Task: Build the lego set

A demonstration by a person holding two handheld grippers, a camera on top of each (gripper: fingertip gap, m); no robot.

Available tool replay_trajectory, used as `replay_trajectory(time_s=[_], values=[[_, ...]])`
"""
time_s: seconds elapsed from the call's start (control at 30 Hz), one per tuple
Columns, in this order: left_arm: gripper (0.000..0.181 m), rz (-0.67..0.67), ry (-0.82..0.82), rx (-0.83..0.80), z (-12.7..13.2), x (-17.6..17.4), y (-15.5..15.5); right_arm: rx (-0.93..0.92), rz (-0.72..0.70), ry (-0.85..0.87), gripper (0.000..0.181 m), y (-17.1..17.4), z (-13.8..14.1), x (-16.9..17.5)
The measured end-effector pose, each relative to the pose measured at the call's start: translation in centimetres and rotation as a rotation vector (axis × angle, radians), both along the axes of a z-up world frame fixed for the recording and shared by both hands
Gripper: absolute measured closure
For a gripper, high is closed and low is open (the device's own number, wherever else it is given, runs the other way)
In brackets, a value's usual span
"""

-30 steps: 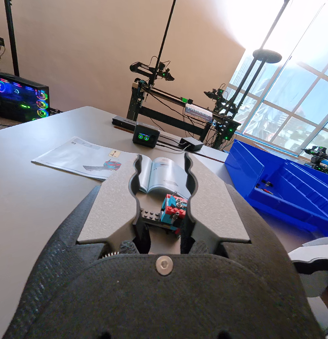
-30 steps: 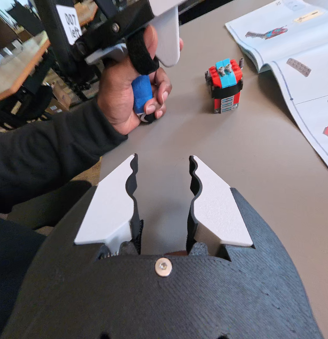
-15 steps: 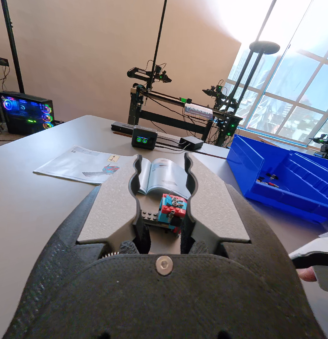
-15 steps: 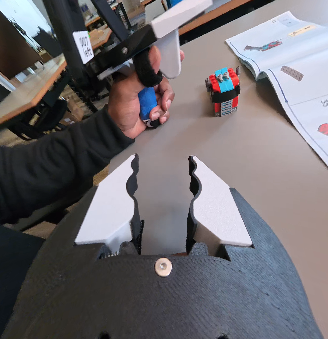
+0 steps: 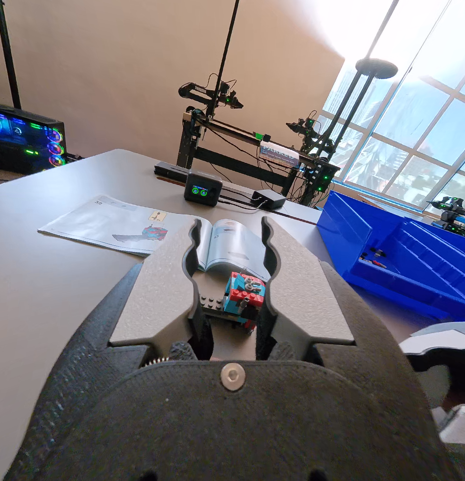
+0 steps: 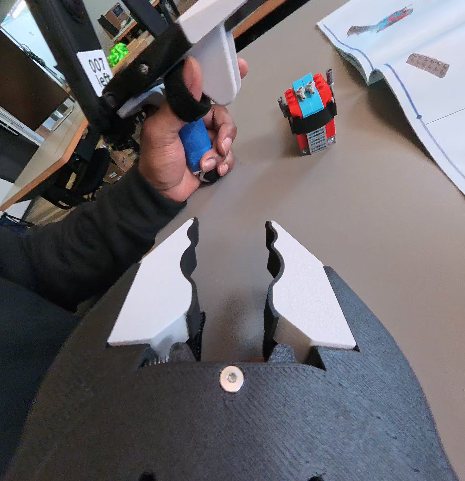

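your right gripper [image 6: 231, 223]: pale grey wavy-edged fingers on a textured black body, one silver screw. your left hand [image 6: 184, 145] wears a black sleeve, perhaps a strap over one finger.

This is a robot lab: small robot arms [image 5: 210, 91] sit on a black frame [image 5: 241, 161] by the window, and a glowing computer [image 5: 25, 140] stands near the grey table [image 5: 56, 273]
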State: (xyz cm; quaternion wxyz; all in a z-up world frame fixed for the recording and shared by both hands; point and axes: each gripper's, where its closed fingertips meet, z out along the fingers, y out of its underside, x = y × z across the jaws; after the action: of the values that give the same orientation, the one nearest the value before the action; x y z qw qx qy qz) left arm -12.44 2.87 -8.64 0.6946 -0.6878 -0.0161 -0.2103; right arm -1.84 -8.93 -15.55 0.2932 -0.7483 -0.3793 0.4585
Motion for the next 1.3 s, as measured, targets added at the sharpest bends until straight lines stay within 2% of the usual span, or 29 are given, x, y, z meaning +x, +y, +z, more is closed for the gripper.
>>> replay_trajectory(time_s=[0.47,1.0,1.1,1.2,1.3], values=[[0.133,-0.065,-0.111,-0.049,-0.5,-0.4,0.5,-0.052,-0.047,0.024,0.131,2.7,0.0,-3.7],[0.132,-0.049,-0.091,-0.058,-0.7,-0.3,0.5,-0.049,-0.058,0.066,0.132,2.7,0.5,-3.4],[0.132,-0.098,-0.056,-0.060,-0.7,0.6,0.6,-0.049,-0.049,0.071,0.132,2.6,0.6,-3.3],[0.129,-0.132,0.072,-0.108,-1.0,1.8,0.9,-0.043,-0.039,0.077,0.132,2.4,0.7,-3.1],[0.129,-0.169,0.201,-0.058,2.4,4.4,0.8,-0.037,-0.049,0.103,0.132,2.4,1.1,-2.7]])
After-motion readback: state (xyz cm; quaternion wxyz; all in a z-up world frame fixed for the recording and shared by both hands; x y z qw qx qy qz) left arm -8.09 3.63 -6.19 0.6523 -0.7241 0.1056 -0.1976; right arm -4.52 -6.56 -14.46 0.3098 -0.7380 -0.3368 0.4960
